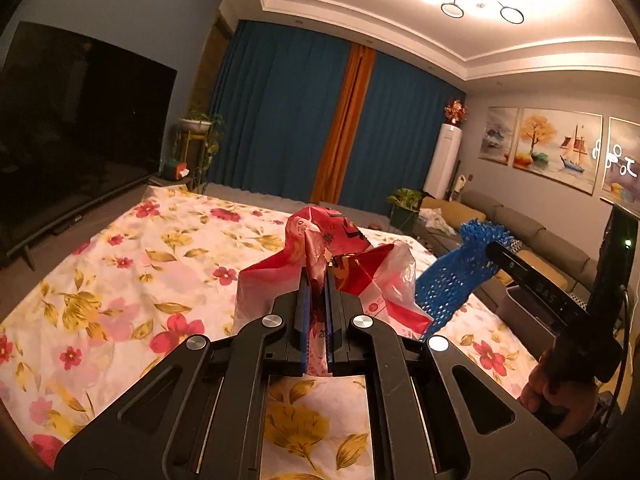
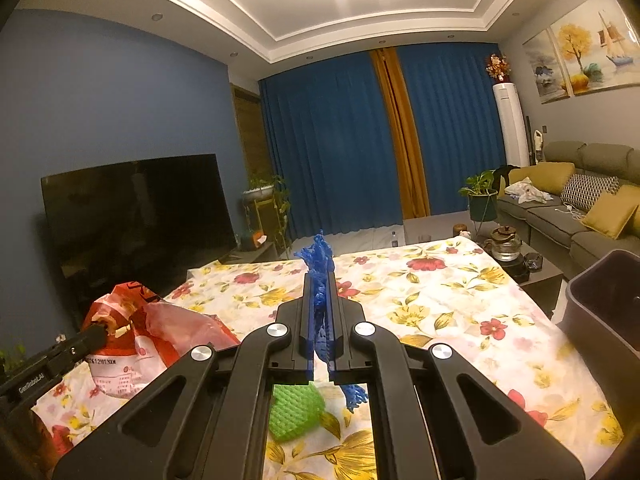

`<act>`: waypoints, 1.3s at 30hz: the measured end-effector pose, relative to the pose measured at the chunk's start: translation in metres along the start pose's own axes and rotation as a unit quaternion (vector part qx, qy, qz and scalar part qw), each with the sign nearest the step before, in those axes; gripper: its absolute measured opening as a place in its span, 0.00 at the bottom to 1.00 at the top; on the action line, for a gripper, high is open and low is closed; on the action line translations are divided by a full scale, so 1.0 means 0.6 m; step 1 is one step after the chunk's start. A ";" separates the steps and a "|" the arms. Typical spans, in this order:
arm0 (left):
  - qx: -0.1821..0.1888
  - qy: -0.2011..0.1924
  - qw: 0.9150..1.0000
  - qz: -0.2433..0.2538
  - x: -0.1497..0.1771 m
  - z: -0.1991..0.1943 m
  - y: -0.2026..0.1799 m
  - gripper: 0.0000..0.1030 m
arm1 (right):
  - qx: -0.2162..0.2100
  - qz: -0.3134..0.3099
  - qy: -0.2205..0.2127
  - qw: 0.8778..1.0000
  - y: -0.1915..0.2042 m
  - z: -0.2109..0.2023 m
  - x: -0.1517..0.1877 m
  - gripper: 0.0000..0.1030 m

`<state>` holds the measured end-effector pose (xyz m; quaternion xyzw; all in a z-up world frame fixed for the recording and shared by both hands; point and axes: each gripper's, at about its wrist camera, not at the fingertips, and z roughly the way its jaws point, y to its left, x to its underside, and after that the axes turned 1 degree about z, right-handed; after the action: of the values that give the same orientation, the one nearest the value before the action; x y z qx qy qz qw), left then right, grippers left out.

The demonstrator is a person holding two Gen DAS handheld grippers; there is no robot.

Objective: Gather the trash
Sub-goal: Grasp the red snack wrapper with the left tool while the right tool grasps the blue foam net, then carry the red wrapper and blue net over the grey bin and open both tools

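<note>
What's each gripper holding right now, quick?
Left gripper: closed on the red and white plastic bag.
Right gripper: closed on the blue foam net.

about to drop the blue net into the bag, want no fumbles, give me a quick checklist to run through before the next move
1. Left claw shut on the red plastic bag: ok, plastic is pinched between the fingers.
2. Right claw shut on the blue foam net: ok, net sticks out past the tips.
3. Bag mouth open enough to take the net: cannot tell, the bag looks bunched and no opening shows.
4. Net positioned over the bag: not ok, it sits beside the bag, to its right.
5. Other trash left: not ok, a green foam net lies on the floral cloth.
6. Dark bin near the table's right edge: ok, in view.
</note>
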<state>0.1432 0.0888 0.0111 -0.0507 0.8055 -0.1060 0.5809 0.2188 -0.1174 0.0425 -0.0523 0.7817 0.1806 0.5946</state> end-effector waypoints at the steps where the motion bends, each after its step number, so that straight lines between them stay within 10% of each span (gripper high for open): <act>1: 0.001 0.001 1.000 0.000 -0.002 0.000 -0.003 0.05 | -0.001 0.000 0.000 1.000 -0.003 -0.005 -0.001 0.05; 39: 0.154 0.014 0.982 0.104 0.005 0.102 -0.440 0.05 | 0.196 -0.007 -0.094 0.976 -0.294 -0.270 -0.091 0.05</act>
<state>0.1894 -0.1755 0.0506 0.1247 0.7881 -0.1689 0.5786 0.1391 -0.3444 0.0926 0.0775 0.7421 0.0239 0.6654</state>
